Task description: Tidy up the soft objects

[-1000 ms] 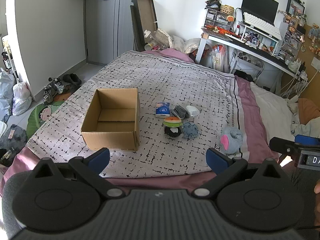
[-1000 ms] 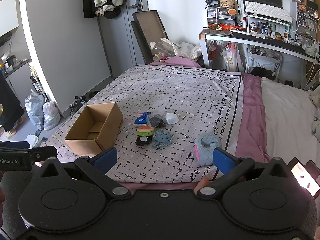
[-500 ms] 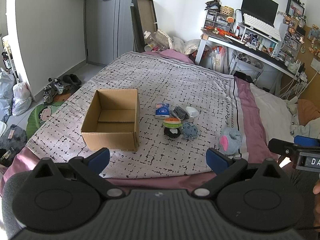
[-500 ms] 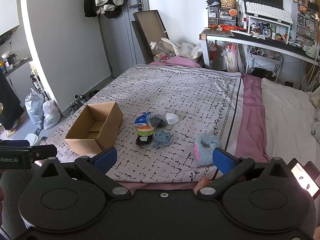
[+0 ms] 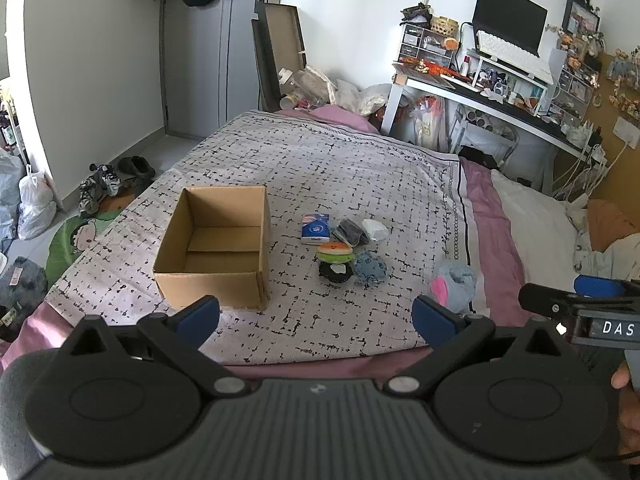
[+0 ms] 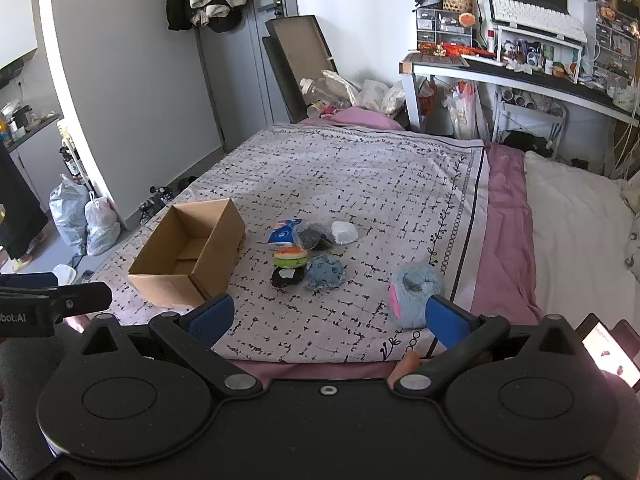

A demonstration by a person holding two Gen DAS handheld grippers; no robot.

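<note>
Two hand-held grippers hover at the near edge of the bed, neither holding anything. Left hand-held gripper (image 5: 316,316): blue-padded fingers spread wide, nothing between them. Right hand-held gripper (image 6: 330,318): likewise spread wide and empty.

Task objects lie on the black-and-white patterned bedspread (image 5: 340,160). Open brown cardboard box (image 5: 214,258) sits to the left, upright, and looks empty inside. Just right of it is a loose cluster: blue-and-white tissue packet (image 5: 315,228), dark item in a clear plastic bag (image 5: 351,231), small white pad (image 5: 375,229), burger-shaped plush with orange top and green layer (image 5: 335,251), round black plush with a white patch (image 5: 336,271), blue speckled round plush (image 5: 370,268). The burger and the black plush touch; the blue one sits just beside them. Fluffy grey-blue plush with a pink ear (image 6: 414,292) lies apart, nearer the right gripper.

Judgement: task at its start, nothing boxed yet; step in hand is the approach and choice of a first item.

Next move likely calls for reaching forward and down to a plush, closing gently on its body, then carrying it over the box rim. The grey-blue plush is nearest for the right side; cluster items need singling out to avoid dragging neighbours.
</note>
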